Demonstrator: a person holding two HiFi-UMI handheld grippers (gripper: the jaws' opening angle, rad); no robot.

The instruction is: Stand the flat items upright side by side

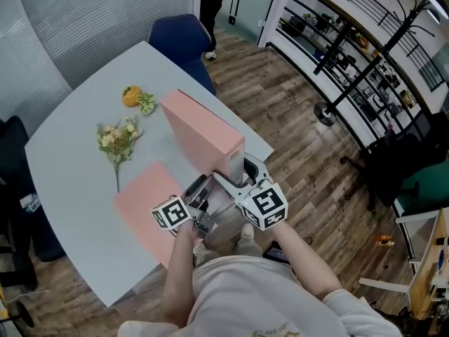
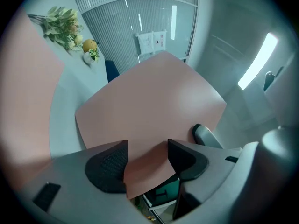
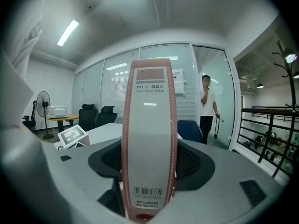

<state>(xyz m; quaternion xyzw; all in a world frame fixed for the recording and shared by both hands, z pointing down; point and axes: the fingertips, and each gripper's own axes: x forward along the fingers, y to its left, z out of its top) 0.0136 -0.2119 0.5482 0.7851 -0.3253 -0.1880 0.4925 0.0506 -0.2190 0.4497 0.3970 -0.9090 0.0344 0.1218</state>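
A pink file box (image 1: 200, 132) stands upright on the pale table (image 1: 77, 118), running back from the near right edge. My right gripper (image 1: 242, 174) is shut on its near end; in the right gripper view the labelled spine (image 3: 149, 134) fills the gap of that gripper (image 3: 149, 160), a pad on each side. A second pink file box (image 1: 144, 202) lies flat to the left. My left gripper (image 1: 203, 192) is at the upright box's lower near corner. In the left gripper view that pink face (image 2: 149, 101) has its corner between the wide jaws of that gripper (image 2: 147, 160), with no clear pinch.
A bunch of flowers (image 1: 118, 140) and an orange fruit (image 1: 131, 95) lie on the table's far left. A blue chair (image 1: 179, 41) stands behind the table, where a person (image 1: 214, 5) waits by the door. A coat stand (image 1: 351, 69) and shelves are at the right.
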